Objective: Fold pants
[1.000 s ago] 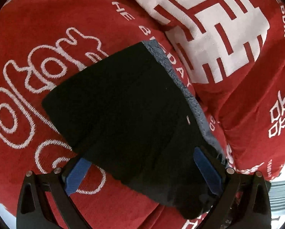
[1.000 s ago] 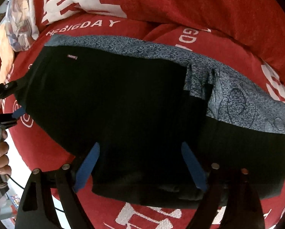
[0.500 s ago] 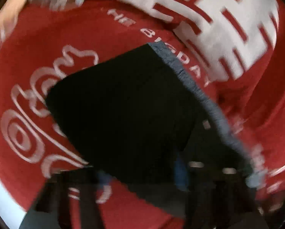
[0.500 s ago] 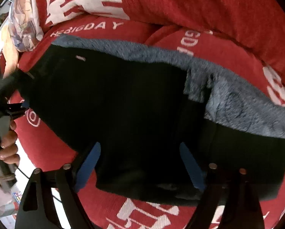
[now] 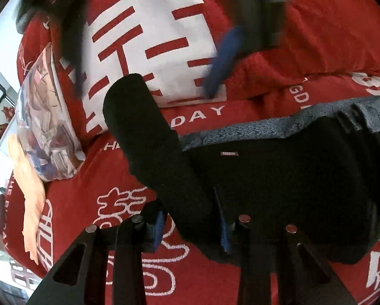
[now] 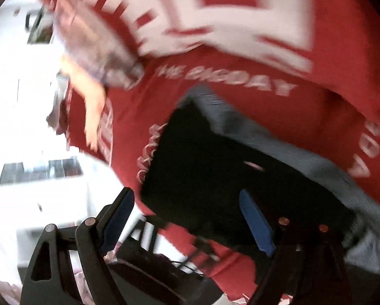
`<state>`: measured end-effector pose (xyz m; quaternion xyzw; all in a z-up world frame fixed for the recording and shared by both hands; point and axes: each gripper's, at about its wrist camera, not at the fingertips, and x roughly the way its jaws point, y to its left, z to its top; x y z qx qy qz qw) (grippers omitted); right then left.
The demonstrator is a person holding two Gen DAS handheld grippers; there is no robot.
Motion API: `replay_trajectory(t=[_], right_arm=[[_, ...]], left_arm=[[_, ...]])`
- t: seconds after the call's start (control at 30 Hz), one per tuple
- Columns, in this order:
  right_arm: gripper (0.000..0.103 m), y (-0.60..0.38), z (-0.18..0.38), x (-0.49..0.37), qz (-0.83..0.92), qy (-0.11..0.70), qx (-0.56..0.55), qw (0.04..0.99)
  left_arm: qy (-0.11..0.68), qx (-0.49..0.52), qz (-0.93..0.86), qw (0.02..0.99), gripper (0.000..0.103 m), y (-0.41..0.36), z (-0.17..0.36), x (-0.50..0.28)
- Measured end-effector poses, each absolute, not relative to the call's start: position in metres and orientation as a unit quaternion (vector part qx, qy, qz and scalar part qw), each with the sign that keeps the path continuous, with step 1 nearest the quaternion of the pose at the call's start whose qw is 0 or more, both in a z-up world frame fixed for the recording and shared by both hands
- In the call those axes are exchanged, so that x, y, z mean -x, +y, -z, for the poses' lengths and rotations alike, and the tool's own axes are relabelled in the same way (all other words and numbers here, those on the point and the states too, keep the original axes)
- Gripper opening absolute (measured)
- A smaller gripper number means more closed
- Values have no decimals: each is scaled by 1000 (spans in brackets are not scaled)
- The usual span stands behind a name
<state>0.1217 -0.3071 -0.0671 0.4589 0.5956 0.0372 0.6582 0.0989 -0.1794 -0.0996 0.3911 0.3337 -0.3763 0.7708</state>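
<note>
The black pants (image 5: 279, 183) with a grey fleecy lining edge (image 5: 240, 129) lie on the red bedspread. My left gripper (image 5: 191, 228) is shut on the pants' near edge, and a thick fold of black cloth (image 5: 144, 132) rises from between its blue pads. Above the pants, blurred, hangs my right gripper; one of its blue fingers (image 5: 225, 53) shows against the pillow. In the blurred right wrist view the right gripper (image 6: 187, 221) stands open over the corner of the pants (image 6: 228, 178), pressing nothing.
The red bedspread (image 5: 215, 279) with white lettering covers the bed. A red-and-white pillow (image 5: 151, 38) lies behind the pants. A patterned cushion (image 5: 45, 127) and an orange cloth (image 5: 29, 203) sit at the left. The bed edge and bright room (image 6: 37, 152) are at left.
My left gripper has closed on the pants' edge, rolled and lifted a fold of cloth. The right gripper, still open, has swung fast toward the pants' left end.
</note>
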Motion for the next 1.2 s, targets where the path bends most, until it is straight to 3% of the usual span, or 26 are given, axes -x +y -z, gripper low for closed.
replay_trajectory(t=[0.17,0.2,0.23,0.27,0.3,0.83,1.0,1.2], right_arm=[[87,-264,89,-173,-62,665,-380,640],[73,-261,98,-177,-59,675,-378,631],[52,-260,105,-176,-54,678,-381,627],[22,-262,111,-175,-54,677,-388,623],[20,-266,113,-171,-48,671,-399,623],[19,-364,13,35,-11,445,-527,724],[19,-399,6,142,40,393,-560,728],[19,-422,41,240,96,370,-600,703]], left_arm=[[338,-385,379,771,36,-174,99,-99],[339,-385,379,770,36,-174,99,-99],[345,-384,379,768,36,-174,99,-100],[353,-380,381,765,36,-173,99,-100],[352,-376,385,766,36,-173,96,-98],[327,-329,515,721,36,-249,-8,25],[326,-349,555,681,36,-285,-5,94],[338,-394,575,633,36,-317,33,172]])
